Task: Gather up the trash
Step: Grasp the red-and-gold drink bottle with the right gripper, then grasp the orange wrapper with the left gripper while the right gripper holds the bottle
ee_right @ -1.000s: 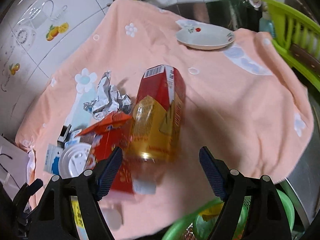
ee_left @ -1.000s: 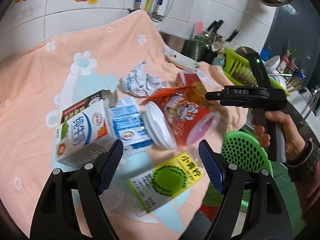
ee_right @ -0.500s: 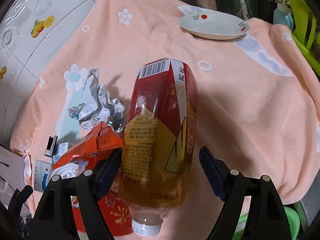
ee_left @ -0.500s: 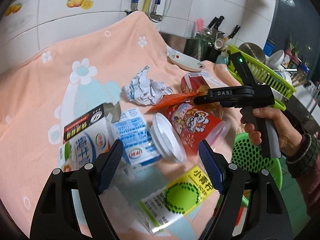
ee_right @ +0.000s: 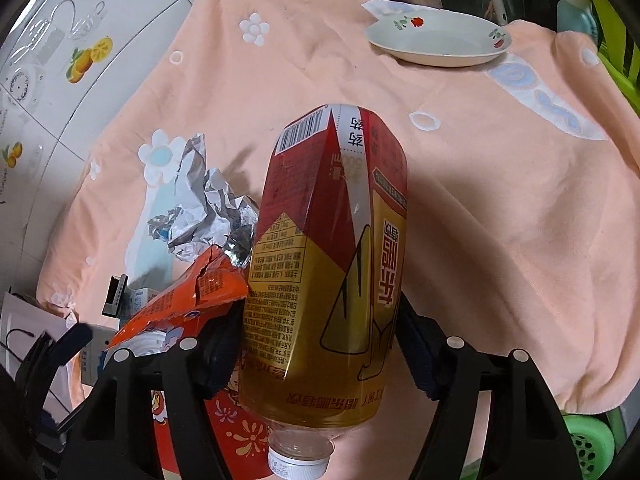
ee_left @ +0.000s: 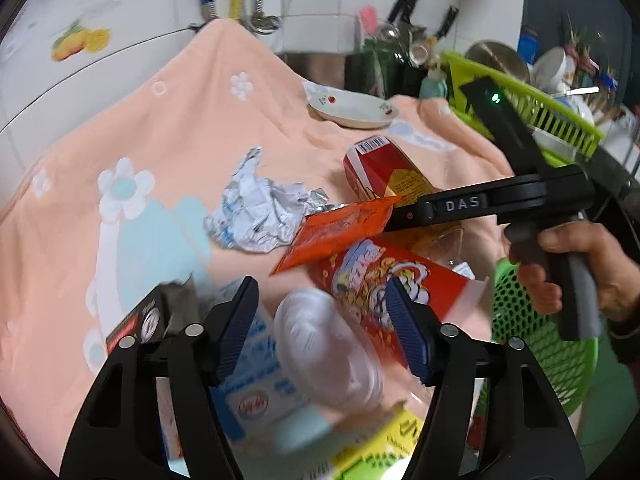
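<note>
The right gripper (ee_right: 320, 344) has just been closing and now has its pads against both sides of the red-and-gold bottle (ee_right: 332, 280), which fills the middle of the right wrist view, cap toward the lower edge. It reads as clasped, though the bottle seems to lie on the peach towel (ee_right: 500, 220) rather than lifted. The left gripper (ee_left: 324, 332) has also been closing; its jaws straddle the clear lid (ee_left: 328, 352) of the red snack cup (ee_left: 384, 280) at lower centre, with no clear contact — released, as far as I can tell.

Little looks collected yet. The crumpled foil (ee_left: 260, 216), orange wrapper (ee_left: 340, 232), milk cartons (ee_left: 248, 384) and a yellow-green packet (ee_left: 372, 448) lie on the towel. The green basket (ee_left: 548, 344), at the right edge of the left wrist view, is probably the bin — its contents are not visible.
</note>
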The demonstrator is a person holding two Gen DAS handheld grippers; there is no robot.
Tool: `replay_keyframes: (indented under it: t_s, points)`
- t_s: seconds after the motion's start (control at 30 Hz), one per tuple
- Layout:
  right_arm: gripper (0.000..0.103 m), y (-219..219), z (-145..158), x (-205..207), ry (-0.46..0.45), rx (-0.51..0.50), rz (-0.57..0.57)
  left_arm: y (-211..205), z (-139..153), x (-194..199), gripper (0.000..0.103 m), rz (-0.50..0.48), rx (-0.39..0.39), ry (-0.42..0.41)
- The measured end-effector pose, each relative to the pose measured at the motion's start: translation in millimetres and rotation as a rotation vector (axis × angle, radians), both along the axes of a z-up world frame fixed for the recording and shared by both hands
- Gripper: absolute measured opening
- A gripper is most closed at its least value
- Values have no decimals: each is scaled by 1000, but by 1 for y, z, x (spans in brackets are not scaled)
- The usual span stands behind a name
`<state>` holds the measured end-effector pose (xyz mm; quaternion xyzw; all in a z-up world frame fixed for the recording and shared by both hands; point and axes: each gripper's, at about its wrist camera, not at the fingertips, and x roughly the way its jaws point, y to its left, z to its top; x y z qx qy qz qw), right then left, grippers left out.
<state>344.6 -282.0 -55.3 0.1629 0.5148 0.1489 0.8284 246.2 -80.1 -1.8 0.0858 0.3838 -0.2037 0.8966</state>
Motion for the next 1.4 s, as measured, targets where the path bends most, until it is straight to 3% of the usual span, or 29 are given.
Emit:
replay_keyframes:
  t_s: [0.27, 0.37, 0.6, 0.67, 0.93, 1.4]
  points:
    - [67, -9, 2, -2, -5, 20, 2, -19, -6, 28, 53, -55, 21, 24]
    - [67, -10, 2, -2, -8, 28, 3, -20, -10, 36, 46, -63, -6, 52]
    - [67, -12, 1, -5, -14, 36, 8, -18, -13, 45, 43, -65, -66, 77]
    - [67, -13, 1, -5, -15, 41, 9, -20, -14, 45, 32, -77, -67, 76]
    - [67, -18, 5, -13, -29, 67, 1, -24, -10, 40, 10, -93, -70, 34]
    - [67, -35, 39, -61, -109, 100, -16, -6, 29, 18, 5, -63, -155, -31]
